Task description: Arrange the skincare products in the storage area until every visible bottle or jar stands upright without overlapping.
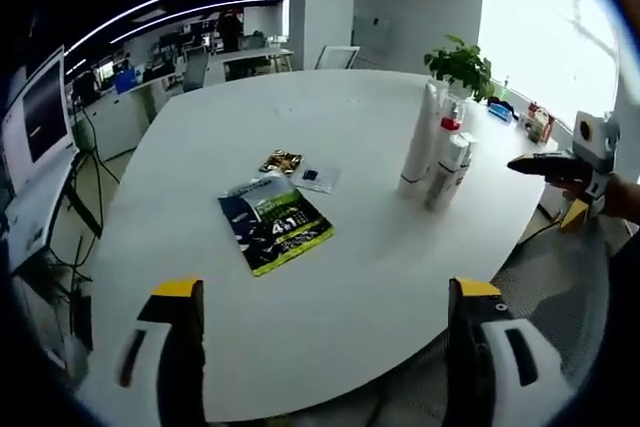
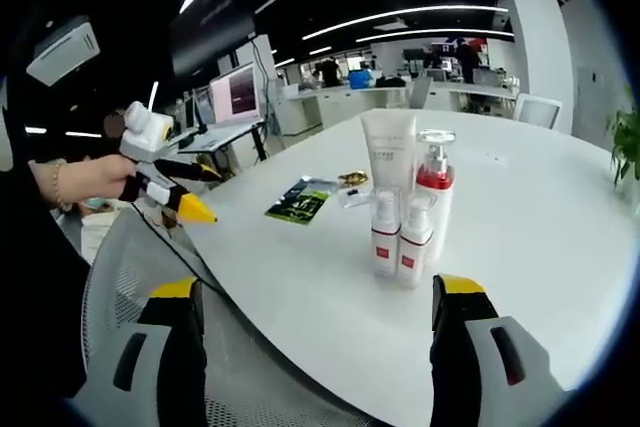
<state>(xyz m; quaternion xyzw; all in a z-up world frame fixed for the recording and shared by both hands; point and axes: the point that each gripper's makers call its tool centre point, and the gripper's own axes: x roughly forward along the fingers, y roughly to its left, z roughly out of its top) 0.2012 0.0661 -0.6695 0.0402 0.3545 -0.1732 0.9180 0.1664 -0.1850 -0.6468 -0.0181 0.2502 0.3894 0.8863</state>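
Note:
Four skincare products stand upright in a tight cluster on the white table [image 1: 330, 107]: a tall white tube [image 2: 388, 162], a pump bottle with a red collar [image 2: 435, 187], and two small white spray bottles with red labels [image 2: 385, 235] in front. In the left gripper view the cluster [image 1: 435, 152] is at the right, near the table edge. My left gripper [image 1: 325, 292] is open and holds nothing, well short of the bottles. My right gripper [image 2: 320, 292] is open too, hovering off the table edge in front of the cluster. Each gripper also appears in the other's view, held in a hand [image 2: 90, 179].
A green-and-black packet [image 1: 275, 227], a gold sachet [image 1: 281, 161] and a small clear sachet [image 1: 312, 177] lie flat mid-table. A potted plant [image 1: 462, 65] stands behind the bottles. A grey mesh chair [image 2: 150, 277] sits at the near table edge. Desks and monitors [image 2: 238, 92] lie beyond.

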